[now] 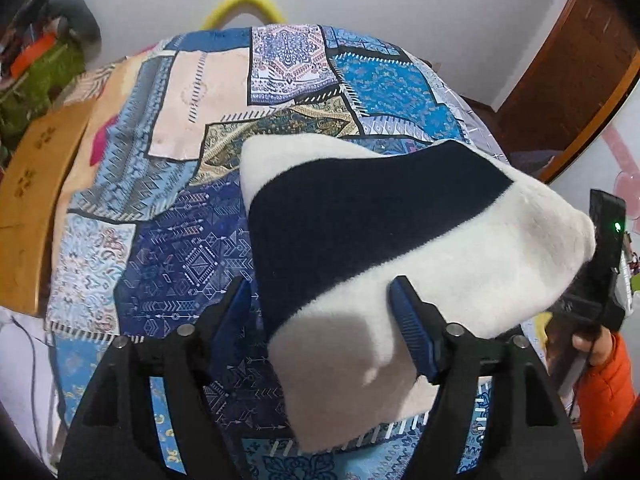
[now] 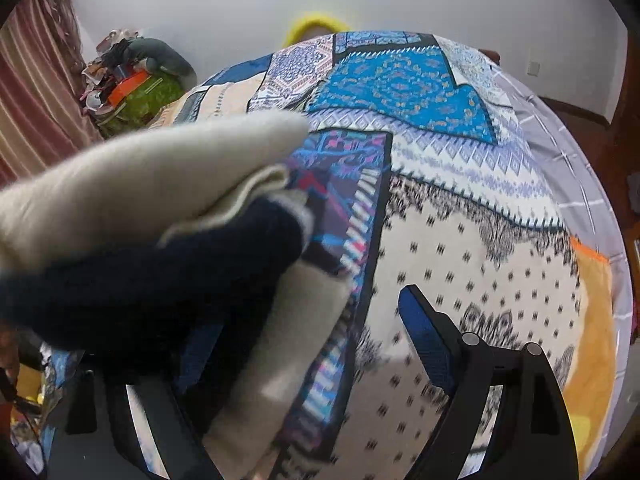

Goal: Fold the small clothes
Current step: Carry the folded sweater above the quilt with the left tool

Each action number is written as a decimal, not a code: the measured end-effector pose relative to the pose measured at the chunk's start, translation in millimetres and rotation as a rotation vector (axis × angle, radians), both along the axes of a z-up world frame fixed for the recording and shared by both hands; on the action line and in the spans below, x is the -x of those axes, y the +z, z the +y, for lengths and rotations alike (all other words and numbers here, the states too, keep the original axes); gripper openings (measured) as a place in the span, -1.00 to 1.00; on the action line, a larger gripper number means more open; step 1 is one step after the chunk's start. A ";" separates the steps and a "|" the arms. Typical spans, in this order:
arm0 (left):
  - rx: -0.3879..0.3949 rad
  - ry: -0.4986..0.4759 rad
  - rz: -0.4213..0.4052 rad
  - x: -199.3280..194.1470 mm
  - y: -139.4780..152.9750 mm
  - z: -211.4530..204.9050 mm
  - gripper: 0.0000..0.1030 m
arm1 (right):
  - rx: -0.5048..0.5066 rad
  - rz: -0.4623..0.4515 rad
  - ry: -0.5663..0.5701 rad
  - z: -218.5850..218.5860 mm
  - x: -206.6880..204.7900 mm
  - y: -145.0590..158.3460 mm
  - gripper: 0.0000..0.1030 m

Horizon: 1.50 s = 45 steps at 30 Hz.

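Left gripper [image 1: 320, 320] pointing steeply down, jaws standing wide apart, blue pads [image 1: 412, 328] not pressing on anything; cloth lying between and ahead of fingers, untouched by pads as far as left wrist view shows. Right gripper [image 2: 316, 344] also angling steeply down, jaws spread wide; right finger's blue pad [image 2: 424, 340] showing clear, left finger hiding behind cloth. Hand [image 1: 596, 346] in orange sleeve [image 1: 608, 396] gripping right gripper's handle, at far right of left gripper.

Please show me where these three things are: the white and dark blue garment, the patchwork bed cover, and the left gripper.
white and dark blue garment [image 1: 360, 216]: left wrist view, on its dark band.
patchwork bed cover [image 1: 180, 264]: left wrist view, on a dark blue patch.
left gripper [image 1: 320, 300]: left wrist view, midway between its blue fingertips.
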State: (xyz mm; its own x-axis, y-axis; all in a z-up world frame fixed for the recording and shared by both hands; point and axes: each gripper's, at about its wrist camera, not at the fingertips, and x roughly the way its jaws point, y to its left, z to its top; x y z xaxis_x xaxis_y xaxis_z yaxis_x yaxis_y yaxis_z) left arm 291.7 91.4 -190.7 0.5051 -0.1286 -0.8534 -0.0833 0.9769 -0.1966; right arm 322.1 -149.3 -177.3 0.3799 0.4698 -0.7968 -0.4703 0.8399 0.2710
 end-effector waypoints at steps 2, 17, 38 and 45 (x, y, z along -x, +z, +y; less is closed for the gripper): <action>-0.010 -0.007 -0.004 0.6 -3.1 0.1 0.55 | 0.014 -0.022 -0.010 0.2 -8.5 -0.8 0.64; 0.032 0.006 0.000 1.2 -16.0 8.5 0.67 | 0.040 -0.124 -0.162 -30.4 -41.6 33.4 0.61; -0.017 -0.023 0.012 54.4 -6.3 -3.5 0.66 | -0.173 0.059 0.039 9.5 31.4 84.5 0.64; 0.044 -0.030 0.071 61.3 -28.3 -2.2 0.66 | -0.230 0.186 -0.017 18.5 23.3 58.9 0.23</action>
